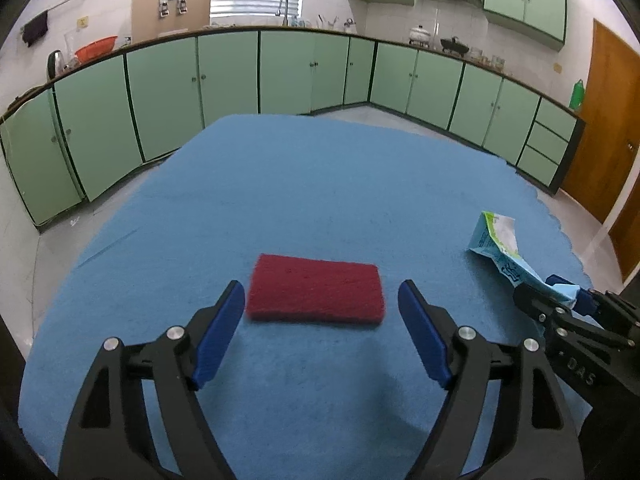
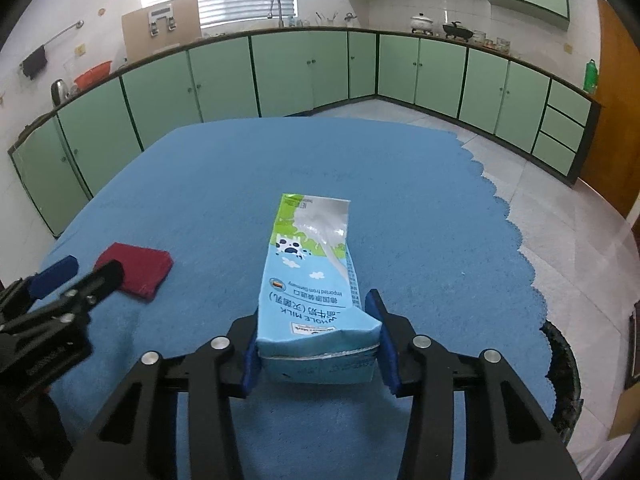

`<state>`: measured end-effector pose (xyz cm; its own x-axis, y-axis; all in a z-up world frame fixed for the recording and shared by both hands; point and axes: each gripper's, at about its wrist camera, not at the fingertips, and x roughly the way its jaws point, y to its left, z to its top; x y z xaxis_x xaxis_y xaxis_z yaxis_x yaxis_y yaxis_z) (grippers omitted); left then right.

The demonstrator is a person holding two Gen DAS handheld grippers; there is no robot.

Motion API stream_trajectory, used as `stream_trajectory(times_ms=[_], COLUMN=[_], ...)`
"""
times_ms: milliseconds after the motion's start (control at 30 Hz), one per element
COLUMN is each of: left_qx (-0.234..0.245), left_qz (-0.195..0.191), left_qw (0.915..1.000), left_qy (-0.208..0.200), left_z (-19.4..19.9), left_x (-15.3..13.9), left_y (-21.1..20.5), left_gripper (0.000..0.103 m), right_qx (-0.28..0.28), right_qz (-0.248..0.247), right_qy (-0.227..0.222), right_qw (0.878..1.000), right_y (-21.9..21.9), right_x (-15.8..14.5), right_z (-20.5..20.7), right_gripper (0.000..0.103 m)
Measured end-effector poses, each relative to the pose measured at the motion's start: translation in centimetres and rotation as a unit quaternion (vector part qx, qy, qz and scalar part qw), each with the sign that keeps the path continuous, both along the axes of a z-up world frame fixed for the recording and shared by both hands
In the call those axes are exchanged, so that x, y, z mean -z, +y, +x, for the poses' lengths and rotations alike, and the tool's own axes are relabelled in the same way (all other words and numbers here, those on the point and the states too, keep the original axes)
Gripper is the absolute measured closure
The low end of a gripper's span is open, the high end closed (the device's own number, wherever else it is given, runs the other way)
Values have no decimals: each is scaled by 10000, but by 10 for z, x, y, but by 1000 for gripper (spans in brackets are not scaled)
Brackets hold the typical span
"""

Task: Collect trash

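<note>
Our right gripper is clamped on the near end of the milk carton, blue pads pressed to both sides; the carton points away from us, low over the blue cloth. Our left gripper is level and low, jaws spread wide, with the red sponge lying flat on the cloth just ahead between the fingertips, untouched. The right gripper sits off to its right.

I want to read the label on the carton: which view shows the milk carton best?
The right wrist view: the light-blue cardboard milk carton fills the centre, print legible, clamped in the right gripper. The left wrist view shows it only small at the right edge.
</note>
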<state>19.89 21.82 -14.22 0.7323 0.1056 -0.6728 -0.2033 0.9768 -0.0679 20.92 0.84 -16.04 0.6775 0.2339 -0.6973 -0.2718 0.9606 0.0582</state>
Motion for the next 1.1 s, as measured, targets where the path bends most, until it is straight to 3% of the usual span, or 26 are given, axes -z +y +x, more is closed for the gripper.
stream_trajectory(times_ms=[400,567,800,967,1033,1100], left_qx=[-223,-496,-546,-726,-803,-820], left_qz=[123,-236,-118,-233,-342,-480], left_qw=[9980,9963,9979,9964,9955,9947], left_qy=[578,664,342,365,375,401], left_z=[24,28,15,13,11,9], left_x=[16,17,3,1,4,6], left_y=[-1,17,20,36,43,47], left_gripper=[18,18,18,18,21,38], right_qx=[-18,-31,-38,-46,-48,-56], right_qz=[91,88,80,70,56,38], right_qy=[83,84,122,167,191,200], right_qw=[9999,9999,9999,9998,9998,9998], right_y=[-1,-1,-1,0,1,0], right_x=[2,3,5,7,7,8], right_z=[8,7,8,9,11,13], right_gripper=[58,58,58,58,57,57])
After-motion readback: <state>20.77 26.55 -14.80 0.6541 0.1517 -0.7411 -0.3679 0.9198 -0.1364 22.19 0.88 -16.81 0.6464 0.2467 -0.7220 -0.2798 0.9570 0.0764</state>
